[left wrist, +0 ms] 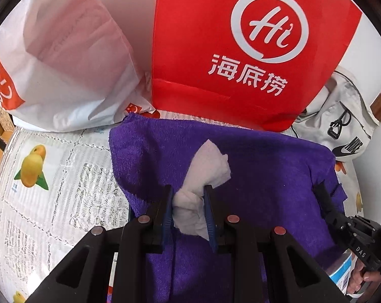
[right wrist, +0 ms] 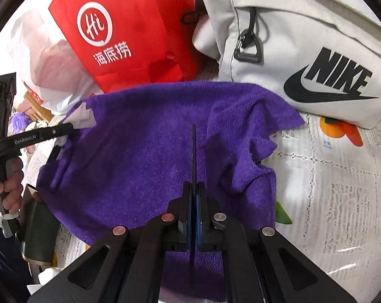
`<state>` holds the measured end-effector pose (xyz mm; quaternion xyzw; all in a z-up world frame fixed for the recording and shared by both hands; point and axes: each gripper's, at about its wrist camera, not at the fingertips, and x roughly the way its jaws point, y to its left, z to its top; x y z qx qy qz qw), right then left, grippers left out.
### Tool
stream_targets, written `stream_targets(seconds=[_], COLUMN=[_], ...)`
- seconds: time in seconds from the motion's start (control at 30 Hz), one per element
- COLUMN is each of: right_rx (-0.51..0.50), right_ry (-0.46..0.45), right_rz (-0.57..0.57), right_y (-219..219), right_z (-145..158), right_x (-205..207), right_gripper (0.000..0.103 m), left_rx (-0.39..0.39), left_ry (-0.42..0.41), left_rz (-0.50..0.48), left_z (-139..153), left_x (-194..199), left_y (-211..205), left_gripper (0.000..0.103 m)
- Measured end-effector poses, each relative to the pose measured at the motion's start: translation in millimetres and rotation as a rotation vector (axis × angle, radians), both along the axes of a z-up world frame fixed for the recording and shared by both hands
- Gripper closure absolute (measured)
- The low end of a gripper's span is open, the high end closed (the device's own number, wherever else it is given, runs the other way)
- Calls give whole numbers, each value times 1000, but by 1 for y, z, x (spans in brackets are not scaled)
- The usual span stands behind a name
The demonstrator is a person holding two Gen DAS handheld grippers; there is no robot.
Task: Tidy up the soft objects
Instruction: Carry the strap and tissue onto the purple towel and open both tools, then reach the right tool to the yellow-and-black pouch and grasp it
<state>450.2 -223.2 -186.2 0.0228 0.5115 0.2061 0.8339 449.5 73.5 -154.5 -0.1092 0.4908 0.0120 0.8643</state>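
Note:
A purple towel point(left wrist: 261, 169) lies spread on the table, also in the right wrist view point(right wrist: 140, 146). My left gripper point(left wrist: 189, 202) is shut on a crumpled white tissue point(left wrist: 205, 169) and holds it over the towel; the tissue also shows at the towel's far left corner in the right wrist view point(right wrist: 85, 117). My right gripper point(right wrist: 194, 194) is shut with its jaws pressed together just above the towel's middle, with nothing visible between them. It shows at the right edge of the left wrist view point(left wrist: 324, 194).
A red paper bag point(left wrist: 240, 50) with a white logo, a white plastic bag point(left wrist: 64, 58) and a grey Nike bag point(right wrist: 304, 50) stand behind the towel. The table has a lace cloth point(left wrist: 51, 189) with fruit prints. A dark cup point(right wrist: 39, 232) stands at the left.

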Motion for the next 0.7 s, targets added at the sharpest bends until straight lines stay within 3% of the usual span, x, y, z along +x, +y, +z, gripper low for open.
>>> stream_targets(seconds=[0.07, 0.13, 0.17, 0.2, 0.23, 0.3, 0.4, 0.5, 0.7], right_rx=[6, 11, 10, 9, 7, 10, 7, 7, -51], right_ry=[2, -16, -18, -19, -24, -53, -70, -84, -127], right_rz=[8, 14, 18, 18, 15, 8, 0, -30, -88], right_y=[1, 1, 1, 2, 1, 1, -2, -6, -8], right_z=[-1, 2, 3, 5, 7, 14, 24, 35, 59], right_x=[0, 0, 0, 0, -1, -6, -12, -22, -59], right_gripper=[97, 93, 89, 76, 64, 56, 55, 48, 36], left_rx=[-18, -13, -4, 7, 14, 25, 40, 62, 100], left_ry=[11, 8, 6, 1, -6, -16, -15, -16, -66], left_rz=[-3, 3, 8, 9, 6, -2, -2, 20, 29], left_z=[-2, -1, 0, 1, 3, 6, 13, 24, 53], left_x=[0, -1, -1, -2, -3, -7, -16, -31, -75], left_y=[0, 0, 0, -2, -3, -5, -7, -7, -2], left_gripper=[77, 65, 53, 45, 44, 43, 38, 32, 31])
